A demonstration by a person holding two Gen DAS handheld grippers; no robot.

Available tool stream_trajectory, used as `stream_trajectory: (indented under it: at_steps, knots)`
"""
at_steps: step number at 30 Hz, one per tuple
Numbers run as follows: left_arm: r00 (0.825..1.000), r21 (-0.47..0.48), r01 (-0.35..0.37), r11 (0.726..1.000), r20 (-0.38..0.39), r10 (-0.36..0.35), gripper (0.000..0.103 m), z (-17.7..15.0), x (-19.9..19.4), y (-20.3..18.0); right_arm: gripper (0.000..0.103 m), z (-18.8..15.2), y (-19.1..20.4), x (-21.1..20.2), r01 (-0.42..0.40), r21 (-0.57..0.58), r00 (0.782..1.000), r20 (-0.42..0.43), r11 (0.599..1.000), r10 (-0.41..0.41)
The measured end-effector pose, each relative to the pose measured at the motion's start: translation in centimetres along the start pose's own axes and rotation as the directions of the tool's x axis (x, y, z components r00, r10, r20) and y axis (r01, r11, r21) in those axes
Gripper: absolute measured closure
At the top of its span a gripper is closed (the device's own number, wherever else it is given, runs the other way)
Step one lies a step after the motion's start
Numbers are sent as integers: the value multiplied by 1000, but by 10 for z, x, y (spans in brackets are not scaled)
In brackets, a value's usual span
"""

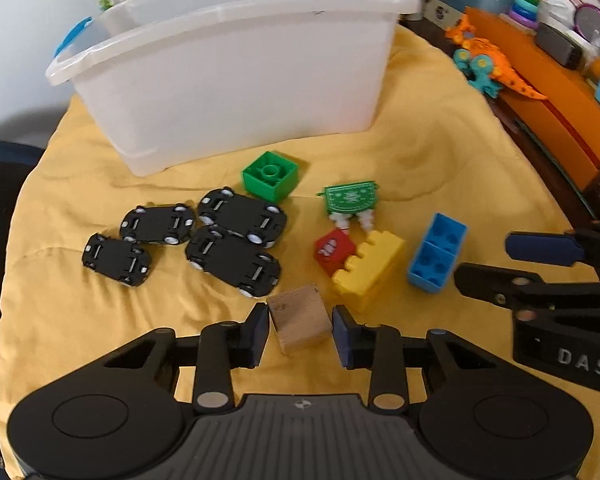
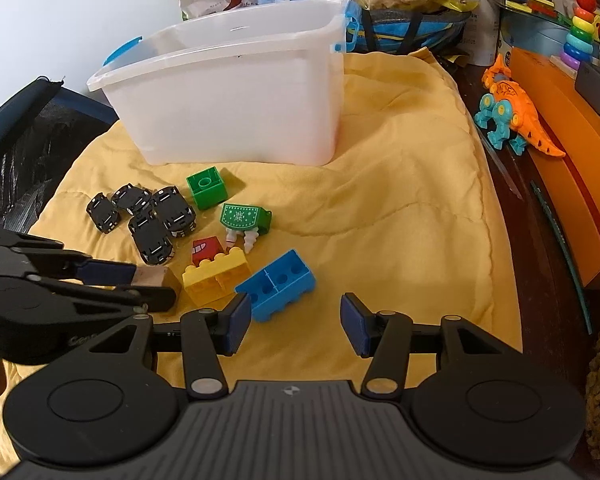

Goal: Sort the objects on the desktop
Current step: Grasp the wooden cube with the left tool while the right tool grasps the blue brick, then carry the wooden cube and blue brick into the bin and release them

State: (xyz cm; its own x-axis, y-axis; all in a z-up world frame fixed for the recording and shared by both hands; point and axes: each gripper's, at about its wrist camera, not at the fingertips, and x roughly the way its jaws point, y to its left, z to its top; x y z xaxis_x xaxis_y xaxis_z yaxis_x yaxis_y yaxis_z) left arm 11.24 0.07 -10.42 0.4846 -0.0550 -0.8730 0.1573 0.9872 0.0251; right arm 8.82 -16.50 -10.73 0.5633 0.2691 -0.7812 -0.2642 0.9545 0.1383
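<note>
My left claw (image 1: pixel 300 332) brackets the wooden block (image 1: pixel 298 318), pads spread just off its sides; it lies tilted near the yellow cloth's (image 1: pixel 440 152) near edge. My right claw (image 2: pixel 294 322) gapes empty beside the blue brick (image 2: pixel 278 284), long axis slanting up-right

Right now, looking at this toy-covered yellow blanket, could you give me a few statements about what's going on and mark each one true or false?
1. The wooden block sits between the fingers of the left gripper. True.
2. The toy cars lie wheels down. False: all four lie upside down, undersides showing.
3. The right gripper is clamped on the blue brick. False: its jaws stand wide open, the brick just ahead near the left finger.
4. The white bin stands beyond the toys. True.
5. The orange dinosaur is inside the bin. False: it stands off the blanket, by the orange box.
</note>
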Motion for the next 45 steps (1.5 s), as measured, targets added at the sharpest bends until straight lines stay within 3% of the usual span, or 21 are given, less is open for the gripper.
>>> stream_trajectory:
  at_steps: [8, 17, 20, 22, 30, 39, 45]
  knots:
    - [999, 104, -45, 994, -3, 45, 66, 0, 1, -1, 49, 5, 2, 16, -24, 20, 999, -31, 1000, 25]
    - [999, 92, -9, 996, -49, 13, 70, 1, 17, 6, 40, 8, 20, 46, 59, -108, 994, -90, 992, -69]
    - [999, 107, -10, 994, -44, 14, 70, 4, 17, 6, 49, 11, 15, 51, 57, -95, 995, -73, 994, -64]
    - [999, 119, -11, 993, -38, 16, 70, 5, 14, 5, 49, 12, 13, 49, 55, -106, 995, -72, 993, -63]
    - [999, 167, -7, 986, 52, -1, 70, 10, -20, 0, 49, 7, -10, 24, 22, 38, 999, -42, 999, -21]
    - [990, 185, 7, 983, 139, -33, 70, 22, -57, -7, 49, 19, -6, -3, 18, 39, 999, 43, 999, -20]
    - [978, 166, -32, 986, 211, -4, 70, 43, -79, 4, 49, 34, -2, -24, 1, 36, 993, 115, 999, -5]
